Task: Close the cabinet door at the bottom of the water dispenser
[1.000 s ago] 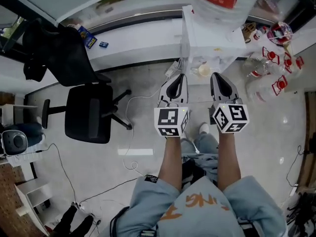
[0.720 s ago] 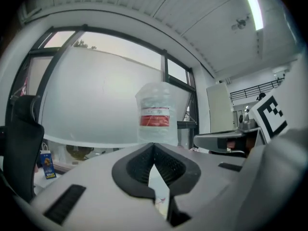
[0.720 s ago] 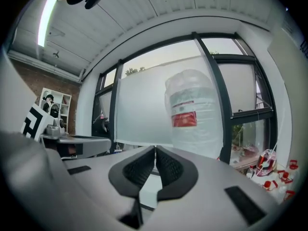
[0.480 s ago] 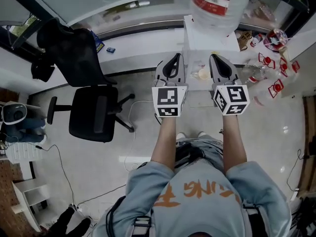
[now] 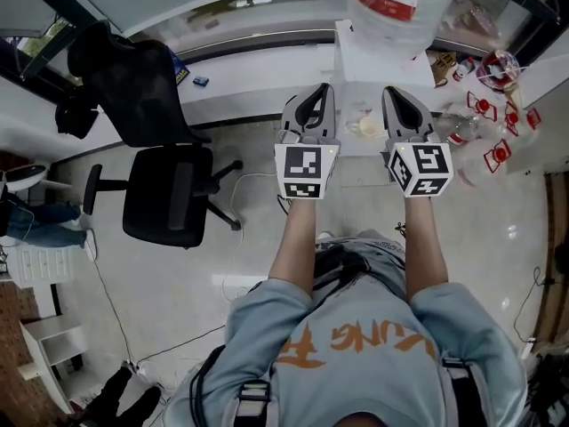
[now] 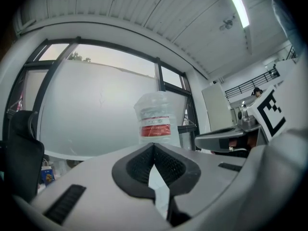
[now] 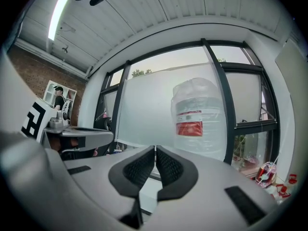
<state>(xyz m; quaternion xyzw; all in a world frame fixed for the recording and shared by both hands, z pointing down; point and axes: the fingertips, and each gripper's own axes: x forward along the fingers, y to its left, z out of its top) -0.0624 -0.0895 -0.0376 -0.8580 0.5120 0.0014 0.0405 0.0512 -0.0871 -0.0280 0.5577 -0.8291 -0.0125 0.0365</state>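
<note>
- Room for moving: bare floor (image 5: 178,301) between the person and the water dispenser (image 5: 382,65), which stands straight ahead of both claws, back against the long white ledge (image 5: 249,74) under the window.
- On the left, well apart: one black office chair (image 5: 164,194), with one white cable (image 5: 233,194) on the floor beside it.
- On the right, near the dispenser: cluster of clear red-capped bottles (image 5: 493,154) on the floor, too crowded to count.
- Two claws, held level and side by side: left gripper (image 5: 320,92) (image 6: 154,148) closed, pads tip to tip, nothing between; right gripper (image 5: 393,94) (image 7: 155,150) likewise closed and empty.
- Bottom cabinet door hidden below the claws in the head view; open or closed, impossible to tell.
- One large water bottle (image 5: 400,7) with red label on top of the dispenser; water level not clear.
</note>
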